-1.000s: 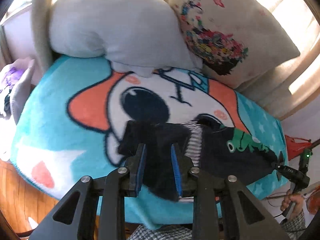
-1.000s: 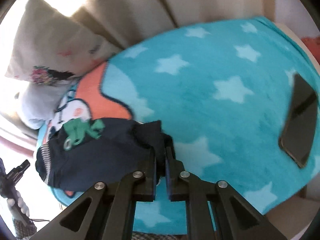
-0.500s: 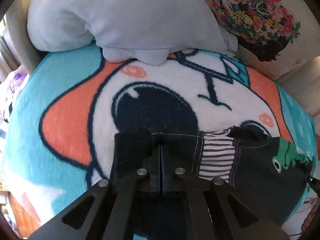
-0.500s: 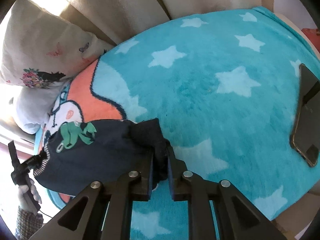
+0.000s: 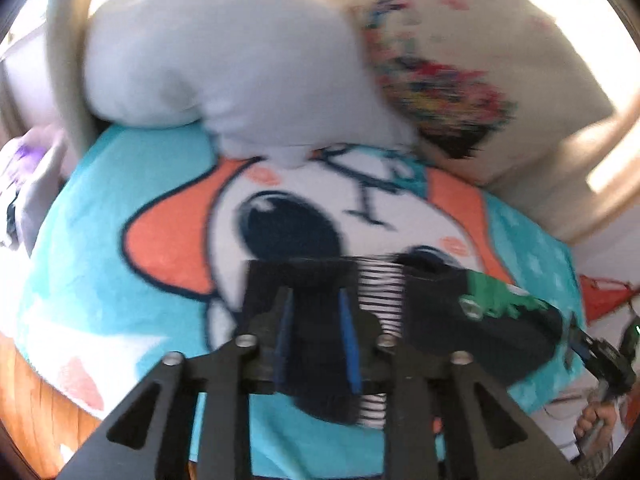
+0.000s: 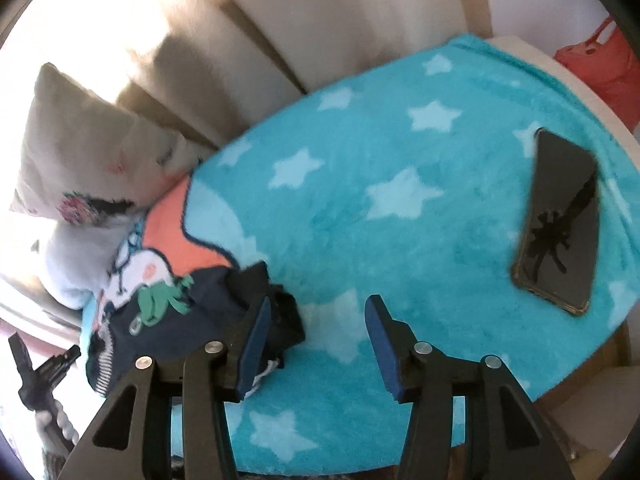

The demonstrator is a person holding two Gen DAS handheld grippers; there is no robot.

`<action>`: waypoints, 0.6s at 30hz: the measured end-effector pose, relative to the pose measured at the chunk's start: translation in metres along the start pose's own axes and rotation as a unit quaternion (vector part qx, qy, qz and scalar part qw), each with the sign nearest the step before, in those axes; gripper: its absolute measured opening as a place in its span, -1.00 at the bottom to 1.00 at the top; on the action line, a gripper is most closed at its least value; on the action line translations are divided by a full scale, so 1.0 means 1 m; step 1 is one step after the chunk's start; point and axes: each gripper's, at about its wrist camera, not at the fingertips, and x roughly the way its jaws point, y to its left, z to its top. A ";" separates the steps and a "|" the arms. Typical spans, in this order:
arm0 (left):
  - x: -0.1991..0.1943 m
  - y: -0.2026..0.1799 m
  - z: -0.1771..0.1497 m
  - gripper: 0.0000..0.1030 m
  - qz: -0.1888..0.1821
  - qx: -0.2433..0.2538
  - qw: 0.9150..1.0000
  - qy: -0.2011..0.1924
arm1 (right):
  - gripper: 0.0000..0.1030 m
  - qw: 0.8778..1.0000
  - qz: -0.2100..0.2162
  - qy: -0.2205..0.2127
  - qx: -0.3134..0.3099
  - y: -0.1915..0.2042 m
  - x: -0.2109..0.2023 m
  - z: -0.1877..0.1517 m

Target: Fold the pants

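Small dark navy pants (image 5: 460, 320) with a green frog patch and a striped lining lie bunched on the blue blanket (image 5: 100, 240). My left gripper (image 5: 316, 340) is open, its blue pads either side of the pants' left end, above the cloth. In the right wrist view the pants (image 6: 180, 312) lie at lower left; my right gripper (image 6: 316, 336) is wide open, its left finger (image 6: 256, 332) beside the pants' right end, holding nothing. The left view is blurred.
A white pillow (image 5: 224, 64) and a floral cushion (image 5: 460, 72) lean at the back of the bed. A black phone (image 6: 560, 220) lies on the blanket (image 6: 380, 208) at the right. A red bag (image 6: 600, 68) stands past the bed's edge.
Both grippers have opened and let go of the pants. The left one has pulled back from the cloth; the right one has lifted and drawn away to the right.
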 end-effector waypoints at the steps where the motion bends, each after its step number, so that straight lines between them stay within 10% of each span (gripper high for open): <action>1: -0.001 -0.008 -0.001 -0.43 -0.006 0.013 1.000 0.000 | 0.04 1.000 0.005 -0.001 -0.001 0.003 -0.001 -0.001; 9: 0.072 -0.012 -0.014 -0.25 0.028 0.014 0.997 0.076 | 0.04 0.999 0.020 0.044 0.000 0.014 0.034 -0.017; 18: 0.046 0.002 -0.008 -0.26 0.005 -0.020 0.999 0.048 | 0.04 0.999 0.022 0.037 0.029 -0.006 0.025 -0.015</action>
